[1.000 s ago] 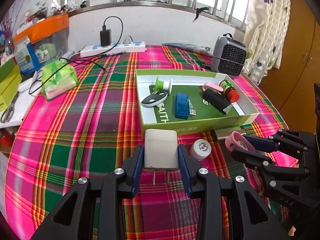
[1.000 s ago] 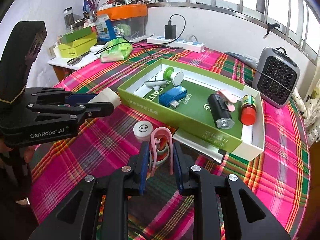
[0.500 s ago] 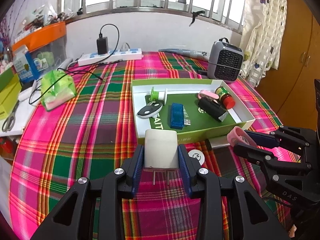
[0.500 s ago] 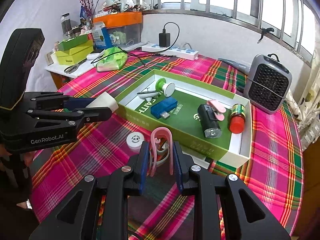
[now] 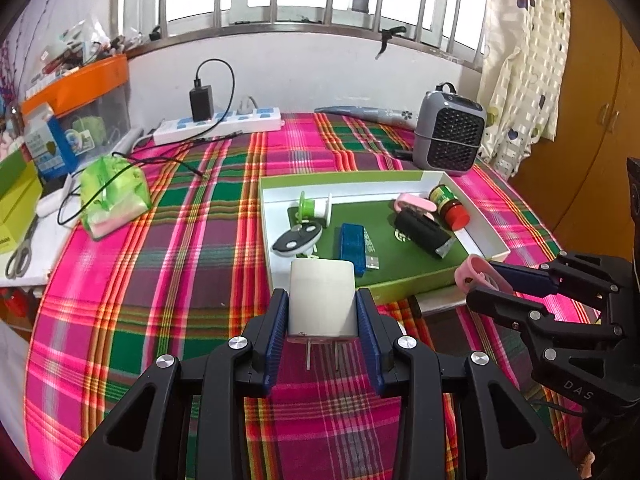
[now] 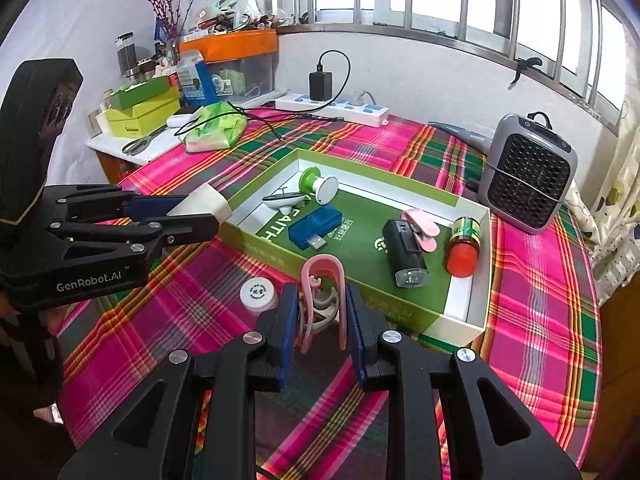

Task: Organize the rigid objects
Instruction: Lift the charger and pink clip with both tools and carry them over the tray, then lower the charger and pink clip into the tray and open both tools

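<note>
- Between the blue pads of our left gripper (image 5: pixel 322 316) we held a white plug adapter (image 5: pixel 322 304), clamped on both sides, its two metal prongs pointing back toward the camera; it hung above the plaid tablecloth (image 5: pixel 168 280), just in front of the near wall of the green box (image 5: pixel 404 286).
- Our right gripper (image 6: pixel 322 316) was closed on a pink clip (image 6: pixel 322 280), the pads pressing its two arms, with the rounded end pointing toward the box; a pale curved piece sat inside the loop.
- On the cloth, just left of the pink clip in the right wrist view, stood a small white round jar (image 6: pixel 258 294), outside the box.
- Inside the box we saw a green-and-white spool (image 6: pixel 318 186), a black-and-white oval gadget (image 5: pixel 298 238), a blue USB device (image 6: pixel 314 226), a black cylindrical item (image 6: pixel 404 252) with a second pink clip (image 6: pixel 420 228) lying against it, and a red-capped bottle (image 6: pixel 464 246) lying near the right wall.
- Behind the box a grey heater (image 6: pixel 528 172) stood upright on the table.
- Along the wall under the window lay a white power strip (image 5: pixel 218 126) with a black charger (image 5: pixel 201 102) plugged in.
- To the left, a green plastic bag (image 5: pixel 114 196) sat on the cloth with a black cable over it, and scissors (image 5: pixel 20 256) lay on the white side shelf.
</note>
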`<state>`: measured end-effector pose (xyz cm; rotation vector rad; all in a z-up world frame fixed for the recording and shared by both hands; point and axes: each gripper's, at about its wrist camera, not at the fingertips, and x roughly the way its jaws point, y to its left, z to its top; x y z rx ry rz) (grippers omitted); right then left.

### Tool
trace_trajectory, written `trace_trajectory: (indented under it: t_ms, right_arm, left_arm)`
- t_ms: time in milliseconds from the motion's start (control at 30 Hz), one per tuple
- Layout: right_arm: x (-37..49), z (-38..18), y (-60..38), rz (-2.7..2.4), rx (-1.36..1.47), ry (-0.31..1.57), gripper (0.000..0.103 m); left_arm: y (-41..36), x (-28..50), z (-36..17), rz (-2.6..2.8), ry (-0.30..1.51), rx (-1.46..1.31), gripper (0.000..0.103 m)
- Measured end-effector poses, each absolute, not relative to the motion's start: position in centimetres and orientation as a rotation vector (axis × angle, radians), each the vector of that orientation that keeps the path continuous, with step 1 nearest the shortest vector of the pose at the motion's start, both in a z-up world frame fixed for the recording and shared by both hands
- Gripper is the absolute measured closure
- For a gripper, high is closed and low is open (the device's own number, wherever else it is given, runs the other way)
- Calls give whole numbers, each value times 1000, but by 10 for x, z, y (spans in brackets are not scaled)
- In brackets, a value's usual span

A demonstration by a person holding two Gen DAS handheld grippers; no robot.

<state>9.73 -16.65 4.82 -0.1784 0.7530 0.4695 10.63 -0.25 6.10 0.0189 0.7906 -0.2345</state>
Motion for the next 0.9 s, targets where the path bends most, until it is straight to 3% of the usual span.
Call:
trace_trajectory:
  t_ms: [900]
  right_arm:
    - [196, 43, -171, 425, -143, 836, 79]
  left_arm:
    - [-21, 154, 49, -267, 820, 16, 70]
